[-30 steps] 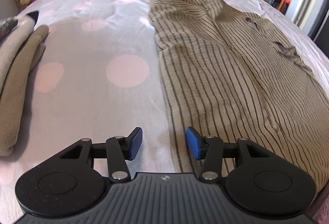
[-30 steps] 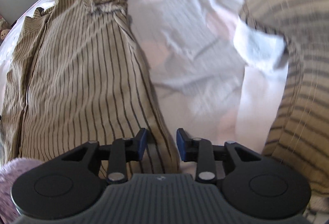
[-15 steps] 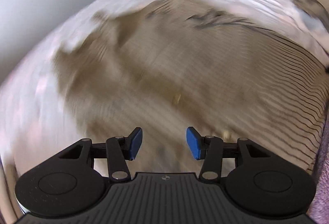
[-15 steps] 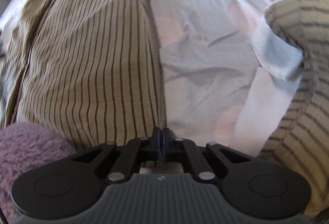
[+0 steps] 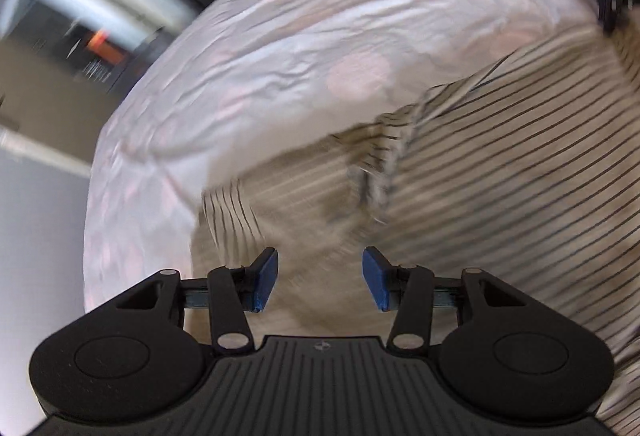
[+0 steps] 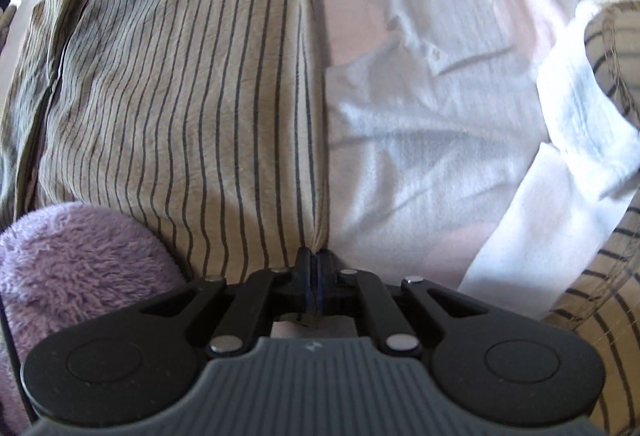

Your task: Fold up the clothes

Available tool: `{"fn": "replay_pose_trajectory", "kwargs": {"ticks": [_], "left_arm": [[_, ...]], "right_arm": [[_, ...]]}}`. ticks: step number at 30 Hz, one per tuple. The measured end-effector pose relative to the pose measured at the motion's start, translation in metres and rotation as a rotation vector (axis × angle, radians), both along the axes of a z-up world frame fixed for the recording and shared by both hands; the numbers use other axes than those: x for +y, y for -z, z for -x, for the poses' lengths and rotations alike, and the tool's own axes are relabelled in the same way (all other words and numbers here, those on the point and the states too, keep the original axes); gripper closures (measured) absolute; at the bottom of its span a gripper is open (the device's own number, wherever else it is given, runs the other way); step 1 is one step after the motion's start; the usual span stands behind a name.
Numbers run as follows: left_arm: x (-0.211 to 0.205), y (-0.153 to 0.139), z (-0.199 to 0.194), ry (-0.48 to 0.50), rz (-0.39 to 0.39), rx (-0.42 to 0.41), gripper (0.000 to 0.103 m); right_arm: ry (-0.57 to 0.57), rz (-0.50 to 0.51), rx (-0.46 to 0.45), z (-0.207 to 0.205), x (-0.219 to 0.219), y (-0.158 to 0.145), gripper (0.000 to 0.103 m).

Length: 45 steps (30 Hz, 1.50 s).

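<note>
The bed (image 6: pixel 420 124) wears a pale, wrinkled sheet (image 5: pixel 280 48) with faint pink dots. A tan shirt with thin dark stripes (image 6: pixel 192 84) lies spread across it (its side hem runs straight down the sheet). Another striped piece with white lining (image 6: pixel 592 140) sits toward the right edge, apart from it.

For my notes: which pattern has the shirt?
Beige shirt with thin dark stripes, clearest in the right wrist view.
</note>
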<state>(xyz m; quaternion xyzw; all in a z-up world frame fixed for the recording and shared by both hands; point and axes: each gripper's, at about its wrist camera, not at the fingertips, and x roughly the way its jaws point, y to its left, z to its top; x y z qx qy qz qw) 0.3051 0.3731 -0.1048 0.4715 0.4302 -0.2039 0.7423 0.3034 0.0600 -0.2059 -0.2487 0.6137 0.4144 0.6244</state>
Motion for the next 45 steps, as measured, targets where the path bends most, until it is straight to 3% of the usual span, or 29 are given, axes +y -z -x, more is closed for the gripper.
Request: {"fn": "replay_pose_trajectory", "kwargs": {"ticks": [9,20,23,28,31,38,45], "left_arm": [[-0.002,0.06,-0.099,0.354,-0.349,0.116,0.058],[-0.003,0.117,-0.118,0.618,-0.572,0.235,0.058],[-0.003,0.131,-0.113,0.667,-0.615,0.263,0.064],[0.0,0.15,-0.097,0.72,-0.705,0.295,0.086],[0.006,0.154,-0.09,0.705,-0.721,0.286,0.096],[0.028,0.149,-0.077,0.609,-0.684,0.165,0.099],[0.064,0.123,-0.053,0.511,-0.628,0.035,0.099]], "right_arm": [[0.046,-0.022,0.06,-0.011,-0.009,0.005,0.099],[0.078,-0.036,0.068,-0.013,-0.016,0.007,0.099],[0.086,-0.045,0.071,-0.013,-0.02,0.007,0.099],[0.084,-0.048,0.07,-0.014,-0.022,0.006,0.1],[0.08,-0.044,0.06,-0.012,-0.023,0.004,0.1],[0.114,-0.046,0.023,-0.006,-0.025,-0.007,0.1],[0.138,-0.115,-0.026,0.004,-0.025,-0.045,0.1]]}}
